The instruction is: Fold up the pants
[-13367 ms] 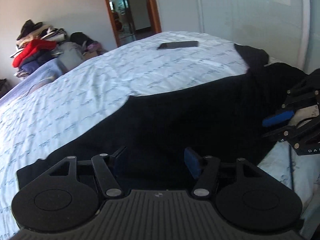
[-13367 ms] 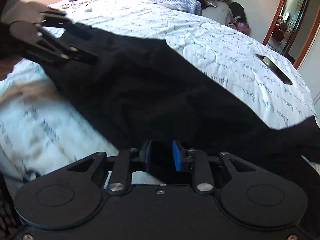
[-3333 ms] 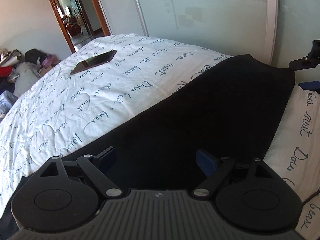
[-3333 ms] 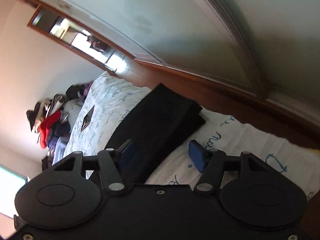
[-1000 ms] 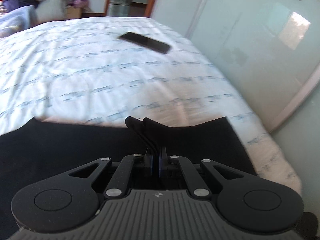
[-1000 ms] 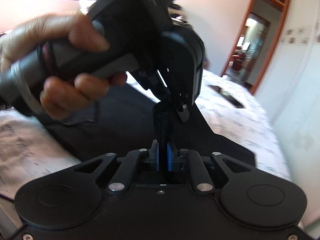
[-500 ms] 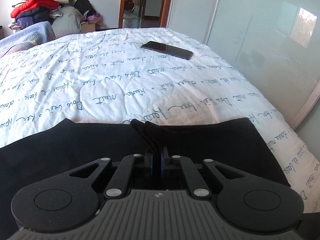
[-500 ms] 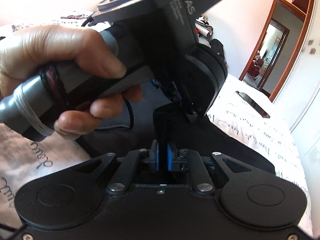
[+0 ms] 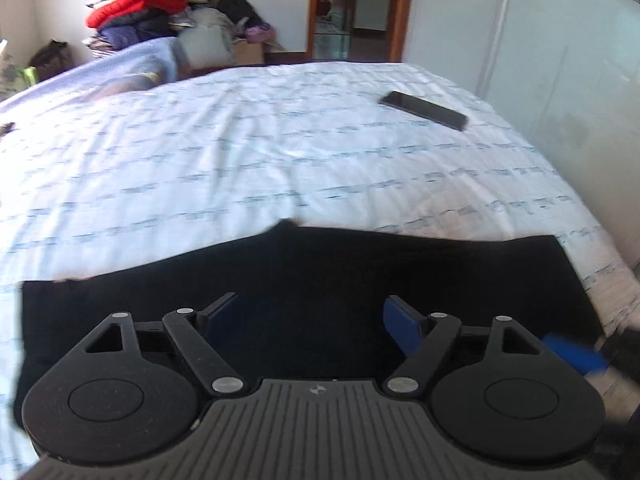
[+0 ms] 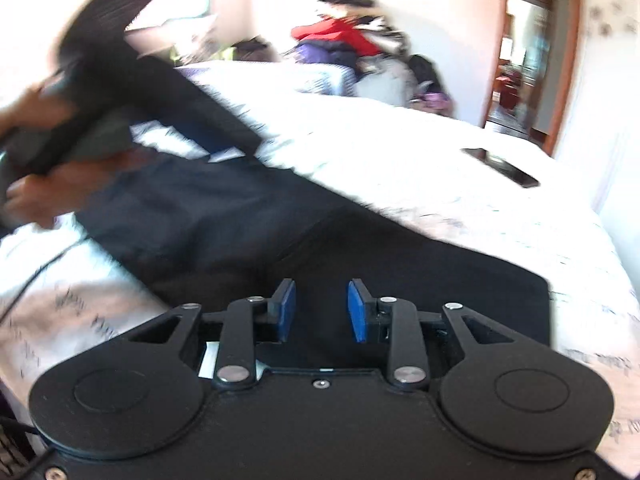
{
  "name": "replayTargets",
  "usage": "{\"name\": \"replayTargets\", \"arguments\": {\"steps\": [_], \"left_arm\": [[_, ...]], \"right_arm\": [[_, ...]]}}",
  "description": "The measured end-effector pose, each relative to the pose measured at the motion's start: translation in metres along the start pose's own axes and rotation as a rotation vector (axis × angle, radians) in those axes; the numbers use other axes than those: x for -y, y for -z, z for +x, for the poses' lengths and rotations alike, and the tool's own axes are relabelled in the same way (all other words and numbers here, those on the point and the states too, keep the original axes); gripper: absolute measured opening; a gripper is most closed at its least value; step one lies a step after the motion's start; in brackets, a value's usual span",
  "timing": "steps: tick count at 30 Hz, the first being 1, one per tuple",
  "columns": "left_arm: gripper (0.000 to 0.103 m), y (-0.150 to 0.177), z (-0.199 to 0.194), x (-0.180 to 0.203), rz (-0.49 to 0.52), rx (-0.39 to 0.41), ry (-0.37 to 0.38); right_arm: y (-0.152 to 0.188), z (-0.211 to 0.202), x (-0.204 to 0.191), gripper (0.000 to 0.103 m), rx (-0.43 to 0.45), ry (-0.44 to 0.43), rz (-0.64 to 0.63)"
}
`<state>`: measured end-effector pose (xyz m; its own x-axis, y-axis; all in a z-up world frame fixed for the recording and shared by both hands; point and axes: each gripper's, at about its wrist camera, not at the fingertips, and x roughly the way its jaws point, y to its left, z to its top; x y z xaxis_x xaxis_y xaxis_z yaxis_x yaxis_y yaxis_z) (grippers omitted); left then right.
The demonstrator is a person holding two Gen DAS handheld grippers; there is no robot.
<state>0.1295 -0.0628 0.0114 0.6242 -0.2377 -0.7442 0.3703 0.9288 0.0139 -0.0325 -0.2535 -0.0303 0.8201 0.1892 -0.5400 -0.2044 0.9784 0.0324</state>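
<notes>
Both grippers hung empty over the bed: the left gripper (image 9: 310,320) had its blue pads spread wide, the right gripper (image 10: 322,310) stood partly parted. Half a second before, each had been pinched tight on a raised tuck of black cloth; that tuck was gone. The pants (image 9: 320,280), matte black and folded into a flat, broad band, lay along the near edge of the bed (image 9: 240,168), whose quilted white cover bore faint script. A slim dark phone (image 9: 424,110) lay toward the far right corner.
</notes>
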Motion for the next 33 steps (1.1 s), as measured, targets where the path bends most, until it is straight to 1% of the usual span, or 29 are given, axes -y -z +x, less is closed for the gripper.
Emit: {"name": "replayTargets", "arguments": {"steps": [1, 2, 3, 4, 6, 8, 9, 10, 11, 12, 13, 14, 15, 17, 19, 20, 21, 24, 26, 27, 29, 31, 33], "left_arm": [[0.081, 0.003, -0.009, -0.010, 0.003, -0.011, -0.032], [0.081, 0.005, -0.017, -0.020, 0.010, -0.030, -0.061], [0.081, 0.008, -0.025, -0.031, 0.018, -0.053, -0.087], [0.081, 0.011, -0.033, -0.041, 0.025, -0.077, -0.111], [0.081, 0.015, -0.053, -0.063, 0.056, -0.134, -0.185], [0.081, 0.014, -0.079, -0.078, 0.081, -0.161, -0.268], [0.082, 0.012, -0.093, -0.083, 0.092, -0.161, -0.315], [0.083, 0.008, -0.106, -0.085, 0.100, -0.150, -0.359], [0.086, 0.004, -0.119, -0.085, 0.108, -0.116, -0.382], [0.095, 0.001, -0.129, -0.082, 0.110, -0.081, -0.377], [0.103, -0.002, -0.135, -0.076, 0.101, -0.043, -0.338], [0.102, -0.003, -0.137, -0.071, 0.082, -0.014, -0.272], [0.102, -0.004, -0.132, -0.063, 0.057, -0.002, -0.186], [0.103, -0.005, -0.107, -0.046, 0.028, -0.009, -0.014], [0.100, -0.005, -0.078, -0.032, -0.017, -0.026, 0.097], [0.100, -0.005, -0.066, -0.026, -0.028, -0.024, 0.137], [0.100, -0.004, -0.048, -0.017, -0.038, -0.032, 0.166], [0.100, -0.006, -0.004, 0.006, -0.033, -0.057, 0.171], [0.099, -0.009, 0.023, 0.021, 0.000, -0.065, 0.133], [0.096, -0.010, 0.034, 0.028, 0.017, -0.065, 0.105], [0.095, -0.012, 0.049, 0.043, 0.059, -0.047, 0.069], [0.094, -0.012, 0.058, 0.057, 0.095, -0.018, 0.057], [0.092, -0.012, 0.068, 0.069, 0.149, 0.004, 0.028]], "right_arm": [[0.001, 0.001, 0.006, 0.031, 0.007, 0.026, 0.028], [0.002, 0.006, 0.011, 0.037, 0.008, 0.059, 0.057], [0.003, 0.011, 0.014, 0.040, 0.001, 0.081, 0.080], [0.004, 0.016, 0.015, 0.040, -0.012, 0.087, 0.094], [0.009, 0.025, 0.014, 0.040, -0.039, 0.072, 0.102], [0.012, 0.033, 0.011, 0.040, -0.088, 0.040, 0.072], [0.015, 0.035, 0.007, 0.039, -0.120, 0.011, 0.027], [0.017, 0.030, -0.001, 0.038, -0.123, 0.012, -0.030], [0.017, 0.026, -0.005, 0.038, -0.119, 0.023, -0.063], [0.016, 0.022, -0.009, 0.038, -0.115, 0.017, -0.067], [0.012, 0.019, -0.007, 0.038, -0.101, -0.001, -0.045], [0.010, 0.019, -0.006, 0.038, -0.071, -0.017, -0.016], [0.007, 0.018, -0.005, 0.038, -0.055, -0.018, -0.003], [0.005, 0.032, -0.015, 0.038, -0.050, 0.003, -0.021], [0.004, 0.038, -0.026, 0.038, -0.067, 0.003, -0.085], [0.000, 0.048, -0.036, 0.038, -0.069, -0.015, -0.131], [0.001, 0.045, -0.041, 0.038, -0.068, -0.030, -0.163], [0.004, 0.044, -0.053, 0.038, -0.071, -0.057, -0.239], [0.008, 0.053, -0.062, 0.038, -0.085, -0.049, -0.282], [0.011, 0.059, -0.065, 0.037, -0.089, -0.038, -0.305], [0.014, 0.068, -0.067, 0.033, -0.098, -0.023, -0.323], [0.013, 0.068, -0.065, 0.029, -0.106, -0.043, -0.311], [0.013, 0.063, -0.064, 0.029, -0.125, -0.069, -0.326]]}}
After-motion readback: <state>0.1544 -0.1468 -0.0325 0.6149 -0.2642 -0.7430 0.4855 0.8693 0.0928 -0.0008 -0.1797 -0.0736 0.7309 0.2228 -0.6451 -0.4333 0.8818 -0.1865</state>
